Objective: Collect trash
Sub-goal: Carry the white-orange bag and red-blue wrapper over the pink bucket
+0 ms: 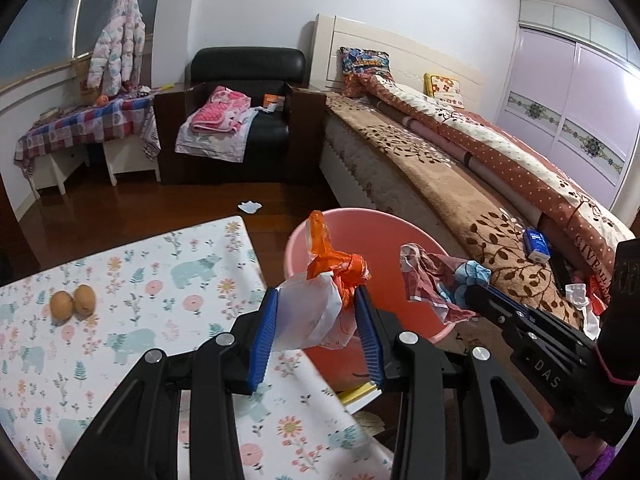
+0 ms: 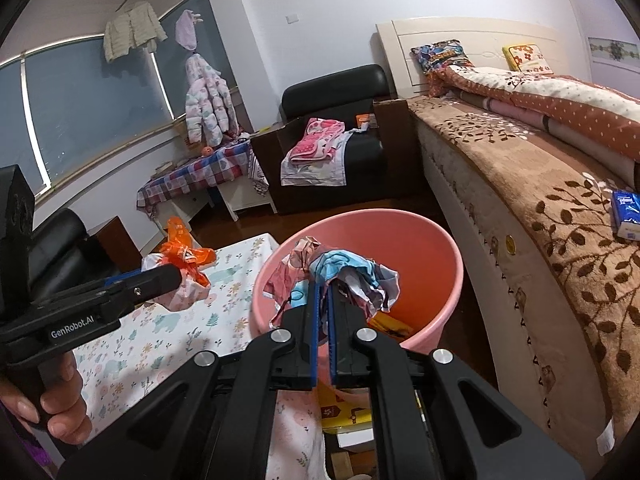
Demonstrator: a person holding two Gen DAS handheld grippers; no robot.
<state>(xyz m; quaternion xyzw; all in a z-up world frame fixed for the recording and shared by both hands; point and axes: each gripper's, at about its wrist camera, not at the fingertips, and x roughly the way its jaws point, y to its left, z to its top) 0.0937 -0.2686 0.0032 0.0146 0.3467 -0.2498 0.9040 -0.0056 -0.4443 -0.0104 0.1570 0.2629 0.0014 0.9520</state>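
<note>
Left gripper (image 1: 316, 304) clamps a knotted bag (image 1: 320, 300) — right gripper (image 2: 324, 292) pinches crumpled wrappers (image 2: 340, 272) over the pink bin (image 2: 436, 248).

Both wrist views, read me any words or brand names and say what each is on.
"GenRobot.AI": side of the left tool.
"DAS": side of the right tool.
"GIVE": bed quilt; its other words are cut off.
Blue tissue pack: print too blurred to read.
</note>
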